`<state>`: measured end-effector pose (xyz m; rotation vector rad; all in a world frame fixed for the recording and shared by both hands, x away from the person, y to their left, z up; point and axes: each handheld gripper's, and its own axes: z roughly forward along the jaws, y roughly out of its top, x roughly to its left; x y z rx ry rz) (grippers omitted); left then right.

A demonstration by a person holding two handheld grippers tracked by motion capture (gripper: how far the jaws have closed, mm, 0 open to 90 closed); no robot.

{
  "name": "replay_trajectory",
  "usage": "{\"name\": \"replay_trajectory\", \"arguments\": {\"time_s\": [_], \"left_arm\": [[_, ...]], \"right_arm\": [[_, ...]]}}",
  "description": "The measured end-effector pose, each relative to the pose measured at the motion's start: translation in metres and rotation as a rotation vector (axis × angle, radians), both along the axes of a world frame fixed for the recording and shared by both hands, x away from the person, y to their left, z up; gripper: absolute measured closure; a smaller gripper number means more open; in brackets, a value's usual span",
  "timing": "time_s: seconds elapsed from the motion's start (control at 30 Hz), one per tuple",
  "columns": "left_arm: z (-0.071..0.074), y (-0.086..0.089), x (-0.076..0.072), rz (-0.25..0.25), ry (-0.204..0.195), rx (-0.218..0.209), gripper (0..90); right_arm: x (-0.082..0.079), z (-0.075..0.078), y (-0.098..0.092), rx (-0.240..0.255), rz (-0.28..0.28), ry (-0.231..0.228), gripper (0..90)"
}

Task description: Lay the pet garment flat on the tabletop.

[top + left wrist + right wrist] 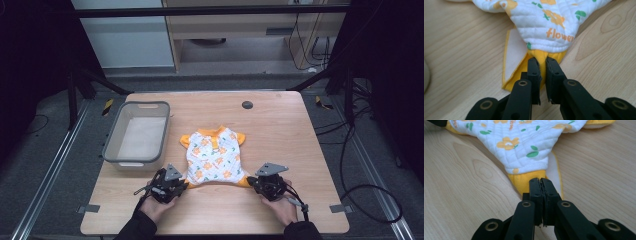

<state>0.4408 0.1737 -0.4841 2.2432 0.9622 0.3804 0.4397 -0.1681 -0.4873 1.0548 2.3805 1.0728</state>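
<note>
At the lower centre of the high view, my baby romper lies flat on the table. I have the left gripper pinched on its yellow leg cuff, cloth bunched between the fingers. My right gripper clamps the other cuff, fingers nearly meeting.
</note>
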Motion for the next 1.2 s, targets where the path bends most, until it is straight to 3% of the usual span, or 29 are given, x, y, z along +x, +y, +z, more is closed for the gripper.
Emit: {"name": "replay_trajectory", "arguments": {"time_s": [0.23, 0.4, 0.53, 0.67, 0.77, 1.0, 1.1, 1.17, 1.2], "left_arm": [[0.026, 0.009, -0.009, -0.019, -0.046, -0.133, 84.1], [0.047, 0.009, -0.019, -0.050, -0.081, -0.202, 84.1], [0.063, 0.008, -0.025, -0.074, -0.077, -0.269, 84.0], [0.069, 0.003, -0.020, -0.077, -0.087, -0.254, 83.7], [0.065, -0.002, -0.008, -0.059, -0.070, -0.235, 83.5], [0.038, -0.011, 0.033, 0.032, 0.001, -0.208, 80.5], [0.028, -0.014, 0.039, 0.053, 0.000, -0.168, 76.3], [0.026, -0.014, 0.039, 0.057, -0.009, -0.140, 72.1], [0.027, -0.013, 0.039, 0.064, -0.020, -0.147, 67.6]], "right_arm": [[-0.009, 0.021, -0.009, 0.092, 0.006, -0.016, 88.8], [-0.020, 0.039, -0.016, 0.115, 0.015, -0.050, 88.7], [-0.033, 0.055, -0.025, 0.137, 0.020, -0.079, 88.7], [-0.035, 0.067, -0.030, 0.160, 0.003, -0.104, 88.4], [-0.026, 0.065, -0.029, 0.159, -0.020, -0.092, 88.2], [0.024, 0.026, -0.023, 0.098, -0.129, 0.003, 86.0], [0.034, 0.014, -0.020, 0.060, -0.151, 0.011, 84.0], [0.036, 0.012, -0.019, 0.059, -0.157, 0.001, 80.8], [0.035, 0.013, -0.019, 0.055, -0.156, -0.021, 78.5]]}}
